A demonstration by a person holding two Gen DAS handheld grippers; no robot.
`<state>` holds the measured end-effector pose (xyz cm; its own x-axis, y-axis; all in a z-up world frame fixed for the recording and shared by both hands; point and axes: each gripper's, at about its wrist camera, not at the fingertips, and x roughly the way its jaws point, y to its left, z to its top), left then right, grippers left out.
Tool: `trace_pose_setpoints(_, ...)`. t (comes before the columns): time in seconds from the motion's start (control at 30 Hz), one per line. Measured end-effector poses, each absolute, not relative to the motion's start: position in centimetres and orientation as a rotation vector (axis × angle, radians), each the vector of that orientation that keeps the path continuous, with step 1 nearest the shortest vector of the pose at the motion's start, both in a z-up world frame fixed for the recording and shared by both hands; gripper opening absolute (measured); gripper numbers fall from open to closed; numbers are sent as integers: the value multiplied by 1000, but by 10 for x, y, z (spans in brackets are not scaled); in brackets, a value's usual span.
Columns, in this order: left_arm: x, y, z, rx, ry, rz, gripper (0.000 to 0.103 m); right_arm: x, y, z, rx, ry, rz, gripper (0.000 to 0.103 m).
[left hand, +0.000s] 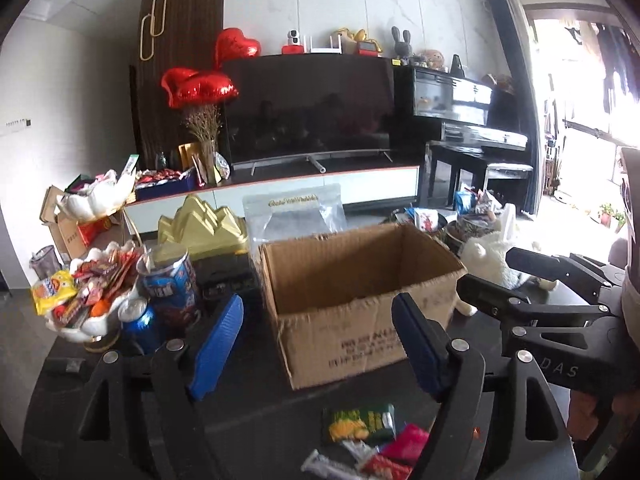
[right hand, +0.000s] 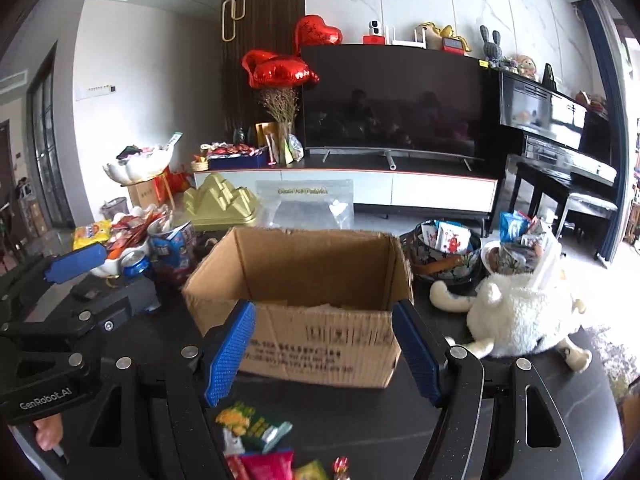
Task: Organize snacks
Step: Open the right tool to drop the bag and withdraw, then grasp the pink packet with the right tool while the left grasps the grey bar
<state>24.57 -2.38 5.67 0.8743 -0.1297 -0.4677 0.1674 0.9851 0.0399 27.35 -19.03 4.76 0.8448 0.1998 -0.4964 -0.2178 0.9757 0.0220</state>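
Both grippers stand open and empty over the dark table (left hand: 256, 420): the left gripper (left hand: 316, 344) and the right gripper (right hand: 324, 354) each frame the open cardboard box (left hand: 352, 280) at the table's middle. The loose snack packets (left hand: 362, 424) lie near the table's front edge, just below the jaws. They look light, soft and crinkly, with slick wrappers that could slide, so pinching one flat across its middle, not at a sealed end, seems safest.
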Motion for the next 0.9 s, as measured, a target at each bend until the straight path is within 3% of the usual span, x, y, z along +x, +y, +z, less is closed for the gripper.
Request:
trace_pose_setpoints(0.43,193,-17,23,46,526,-119,78,220,-188,10,-20,570,237,72)
trace_pose_setpoints(0.9,174,-8,-44,18,670,-94,78,208,-181,-59,-23,754,318,72)
